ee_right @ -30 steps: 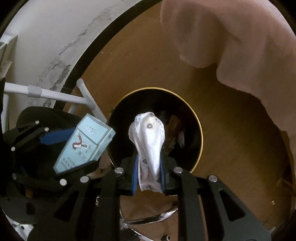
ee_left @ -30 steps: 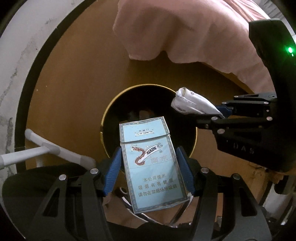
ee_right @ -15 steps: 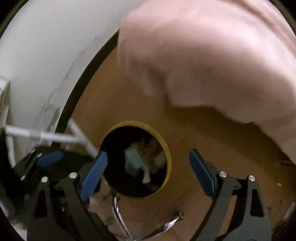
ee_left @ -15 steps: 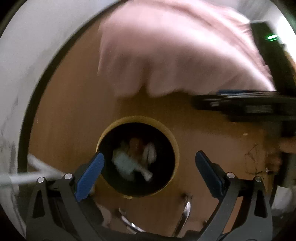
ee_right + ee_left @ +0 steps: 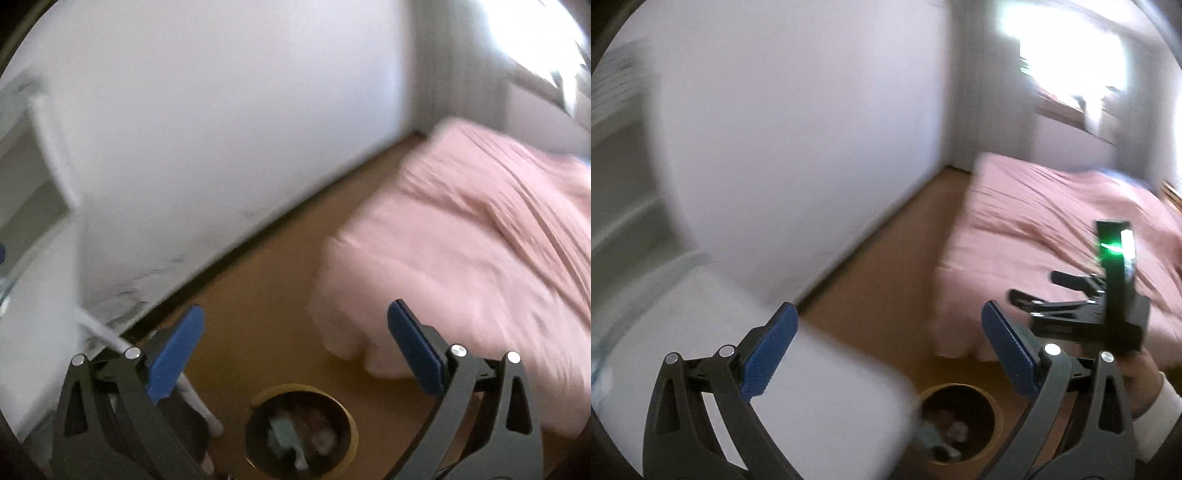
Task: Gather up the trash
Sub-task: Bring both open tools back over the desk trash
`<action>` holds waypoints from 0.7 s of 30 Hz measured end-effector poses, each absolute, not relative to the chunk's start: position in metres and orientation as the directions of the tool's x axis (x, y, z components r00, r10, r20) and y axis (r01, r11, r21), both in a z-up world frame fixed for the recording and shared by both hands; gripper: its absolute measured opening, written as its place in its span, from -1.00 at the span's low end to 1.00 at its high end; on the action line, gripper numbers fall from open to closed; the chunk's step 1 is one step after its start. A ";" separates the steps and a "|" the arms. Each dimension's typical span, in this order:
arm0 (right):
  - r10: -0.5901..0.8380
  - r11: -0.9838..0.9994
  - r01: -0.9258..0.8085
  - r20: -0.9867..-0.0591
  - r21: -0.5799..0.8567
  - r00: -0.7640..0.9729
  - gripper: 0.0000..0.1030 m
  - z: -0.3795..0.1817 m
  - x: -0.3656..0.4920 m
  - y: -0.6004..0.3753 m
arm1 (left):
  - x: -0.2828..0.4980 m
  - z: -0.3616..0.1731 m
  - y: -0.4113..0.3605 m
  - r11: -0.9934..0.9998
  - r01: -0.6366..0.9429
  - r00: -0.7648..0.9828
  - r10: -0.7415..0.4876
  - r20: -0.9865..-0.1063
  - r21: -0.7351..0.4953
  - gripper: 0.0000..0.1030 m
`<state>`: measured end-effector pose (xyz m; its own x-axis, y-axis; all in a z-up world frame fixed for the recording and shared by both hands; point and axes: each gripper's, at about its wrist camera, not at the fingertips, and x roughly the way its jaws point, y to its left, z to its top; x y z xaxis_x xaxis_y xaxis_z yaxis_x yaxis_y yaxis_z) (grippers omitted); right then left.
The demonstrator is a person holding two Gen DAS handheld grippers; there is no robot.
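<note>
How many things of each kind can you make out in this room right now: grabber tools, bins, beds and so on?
Grippers: 2, the left gripper and the right gripper, both open and empty
Trash bins: 1, the round bin on the floor, with blurred trash inside
Beds: 1, the pink bed
White tables: 1, the table
Total: 5

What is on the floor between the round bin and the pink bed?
Nothing: bare wooden floor separates the bin from the pink bed, clearest in the right wrist view.

No legible text, label, brand or number in either view; motion blur smears every surface.
</note>
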<state>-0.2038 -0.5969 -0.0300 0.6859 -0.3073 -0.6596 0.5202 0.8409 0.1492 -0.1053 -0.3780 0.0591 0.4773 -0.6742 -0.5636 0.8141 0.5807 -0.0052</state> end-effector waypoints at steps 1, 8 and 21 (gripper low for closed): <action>-0.254 0.868 0.467 -0.658 0.167 0.709 0.86 -0.026 -0.189 -0.588 | -0.093 0.063 -0.349 0.644 0.765 0.543 -0.631 -0.554 0.016 0.87; 0.030 0.986 0.086 -0.659 0.143 0.751 0.86 -0.005 -0.073 -0.462 | -0.040 0.052 -0.174 0.914 0.404 0.738 -0.300 -0.604 0.040 0.87; 0.225 0.963 -0.261 -0.719 0.062 0.657 0.86 0.003 0.021 -0.280 | 0.041 0.003 -0.029 0.994 0.107 0.708 -0.096 -0.700 -0.028 0.87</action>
